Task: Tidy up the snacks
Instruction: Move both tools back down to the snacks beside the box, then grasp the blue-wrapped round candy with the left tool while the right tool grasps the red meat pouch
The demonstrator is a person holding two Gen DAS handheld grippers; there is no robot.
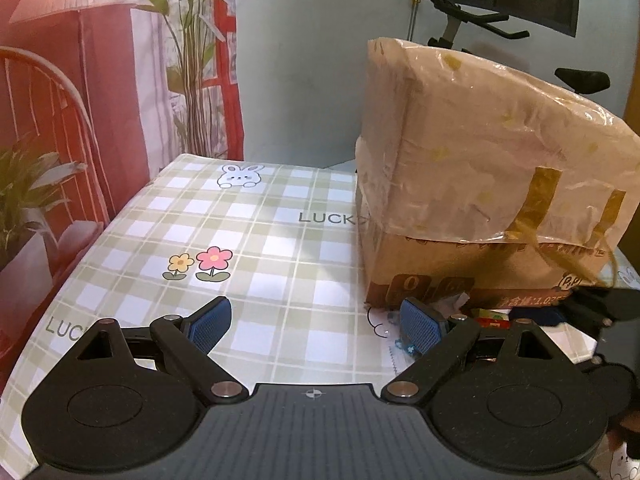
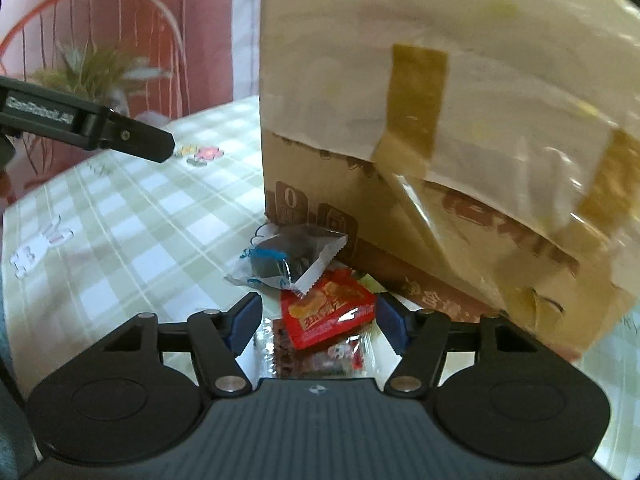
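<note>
Left wrist view, left tongs (image 1: 316, 320): jaws spread wide with nothing between them, blue pads over the counter (image 1: 256, 248), just left of the cardboard box (image 1: 480, 184).
Left wrist view, counter: green-and-white checked cloth printed with a white rabbit, two flowers and "LUCK", cut off by the box; "LUC" shows again at the near left edge.
Left wrist view, cardboard box: stands on the counter, upper part wrapped in crinkled clear plastic with brown tape strips; dark printing along its base is too small to read in full.
Left wrist view, snacks: a few packets show at the foot of the box, partly hidden by the right finger.
Right wrist view, right tongs (image 2: 318, 322): jaws partly apart, not pressing on anything, either side of a red snack packet (image 2: 328, 312) with yellow lettering too blurred to read.
Right wrist view, clear packet (image 2: 286, 260): blue print, dark contents, lying against the foot of the box, touching the red one.
Right wrist view, box: large "0" icon near its lower corner.
Right wrist view, other gripper: a black finger left of the box, lettered "GenRobot.AI".
</note>
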